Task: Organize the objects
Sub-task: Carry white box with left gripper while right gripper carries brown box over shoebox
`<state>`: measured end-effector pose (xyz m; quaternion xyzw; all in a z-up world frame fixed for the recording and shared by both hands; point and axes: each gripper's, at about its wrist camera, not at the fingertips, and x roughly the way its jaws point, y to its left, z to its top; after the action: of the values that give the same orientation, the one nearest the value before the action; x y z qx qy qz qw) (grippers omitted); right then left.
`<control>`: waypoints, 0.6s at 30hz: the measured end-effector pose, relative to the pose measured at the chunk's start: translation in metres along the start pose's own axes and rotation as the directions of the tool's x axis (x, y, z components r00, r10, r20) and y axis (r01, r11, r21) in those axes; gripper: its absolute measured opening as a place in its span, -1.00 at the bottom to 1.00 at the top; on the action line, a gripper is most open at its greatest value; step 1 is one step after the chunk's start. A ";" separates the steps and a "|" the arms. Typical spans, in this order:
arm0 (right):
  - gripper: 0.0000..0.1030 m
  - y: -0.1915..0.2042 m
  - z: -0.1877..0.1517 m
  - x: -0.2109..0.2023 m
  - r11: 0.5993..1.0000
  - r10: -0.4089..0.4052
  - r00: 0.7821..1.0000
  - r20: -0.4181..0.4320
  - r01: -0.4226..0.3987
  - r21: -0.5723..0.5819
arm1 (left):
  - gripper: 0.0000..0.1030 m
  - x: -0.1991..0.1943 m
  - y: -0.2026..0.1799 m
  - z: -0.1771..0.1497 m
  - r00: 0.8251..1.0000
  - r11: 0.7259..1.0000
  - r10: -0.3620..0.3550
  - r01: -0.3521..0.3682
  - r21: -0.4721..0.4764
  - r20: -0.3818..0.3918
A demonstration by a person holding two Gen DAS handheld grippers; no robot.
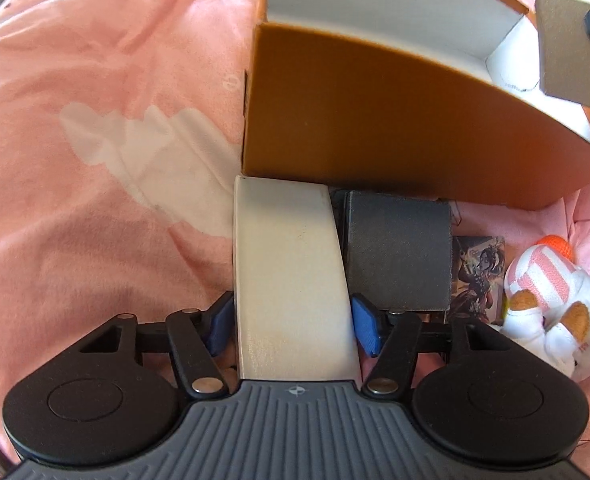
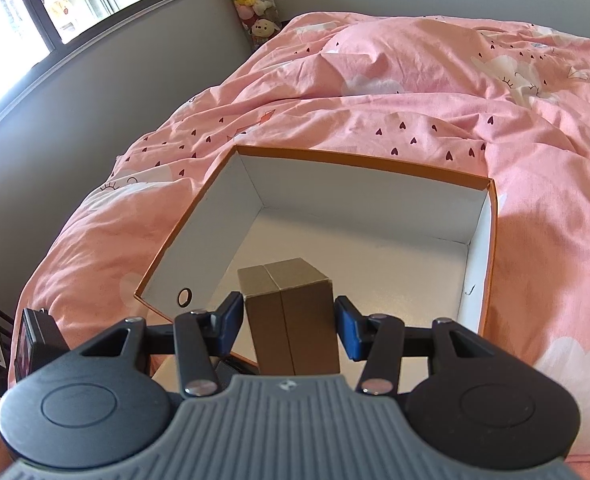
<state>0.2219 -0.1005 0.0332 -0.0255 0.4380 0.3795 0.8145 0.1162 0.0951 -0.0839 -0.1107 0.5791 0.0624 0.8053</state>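
Your left gripper (image 1: 293, 322) points steeply down at the pink bedding (image 1: 95, 140) with a cream-white box (image 1: 287, 276) standing between its blue pads (image 1: 363, 326); each pad sits at a side face of the box, and whether they already press or merely flank it cannot be told. A dark grey box (image 1: 399, 252) lies just beyond the right-hand finger, an illustrated card (image 1: 481, 276) and a white plush toy (image 1: 551, 308) further out on that side, and the wall of the orange storage box (image 1: 375, 120) rises directly ahead of the fingertips. Your right gripper (image 2: 289, 326) holds a brown cardboard box (image 2: 291, 320) upright between its pads, over the near edge of the open orange box, whose white floor (image 2: 375, 272) shows bare ahead of the fingers. Probable faults: a grip this low on the tall white box may let it pivot and slip as you lift; the right-hand finger may snag the grey box; the white box's far end may strike the orange wall if raised without clearance. On the right, releasing too near the rim may let the brown box catch on it or topple onto its side, and the two grippers may crowd each other above the box.
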 end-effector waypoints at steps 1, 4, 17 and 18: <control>0.01 0.000 0.000 0.000 1.000 0.000 1.000 0.001 0.000 0.000 | 0.35 -0.005 0.000 -0.002 1.000 1.000 0.000 0.000 -0.007 0.017; 0.01 0.001 0.000 -0.001 1.000 -0.001 1.000 0.004 0.001 -0.001 | 0.35 -0.026 0.001 -0.009 0.997 1.000 -0.004 0.007 -0.030 0.076; 0.01 0.013 0.000 -0.012 1.000 0.009 0.999 0.041 -0.009 -0.013 | 0.34 -0.113 -0.007 -0.015 0.947 0.995 -0.094 0.102 -0.012 0.308; 0.01 0.013 0.000 -0.013 1.000 0.009 0.999 0.045 -0.008 -0.012 | 0.34 -0.119 -0.009 -0.013 0.938 0.993 -0.107 0.115 -0.005 0.328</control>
<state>0.2093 -0.0985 0.0469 -0.0199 0.4174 0.3861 0.8224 0.0679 0.0864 0.0257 -0.1411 0.4294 0.0413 0.8911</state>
